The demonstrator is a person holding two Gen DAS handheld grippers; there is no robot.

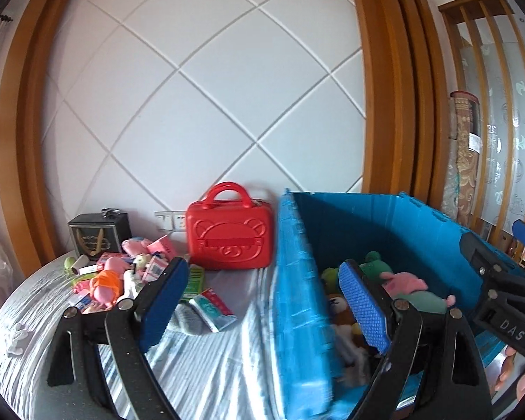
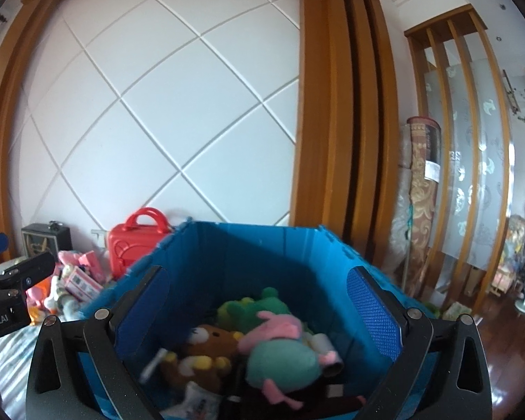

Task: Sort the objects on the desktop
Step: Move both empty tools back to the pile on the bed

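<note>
1. The counter [image 1: 220, 367] is covered with a pale striped cloth and stands against a white wall with diagonal grooves.
2. A blue crate [image 2: 255, 255] stands on the right part of the counter, its top open. In the left wrist view its left wall [image 1: 297, 290] rises between the two fingers of the left gripper.
3. A red case [image 1: 229, 236] with a bear face and a handle stands upright at the wall, just beside the left corner of the crate.
4. A black box [image 1: 98, 236] stands at the wall, left of the red case.
5. The left gripper [image 1: 262, 301] has its jaws spread wide and nothing is between the pads.
6. The right gripper [image 2: 259, 318] is over the crate, its jaws spread wide and empty.
7. Inside the crate lie soft toys: a pink and teal plush [image 2: 283, 357] on top, a brown bear [image 2: 206, 346] touching it on the left, a green plush [image 2: 252, 306] behind them.
8. A heap of unsorted small things [image 1: 122, 276], pink toys and little packets, lies on the cloth left of the red case, well apart from the crate.
9. A green and white packet [image 1: 215, 309] lies near that heap, in front of the red case.
</note>
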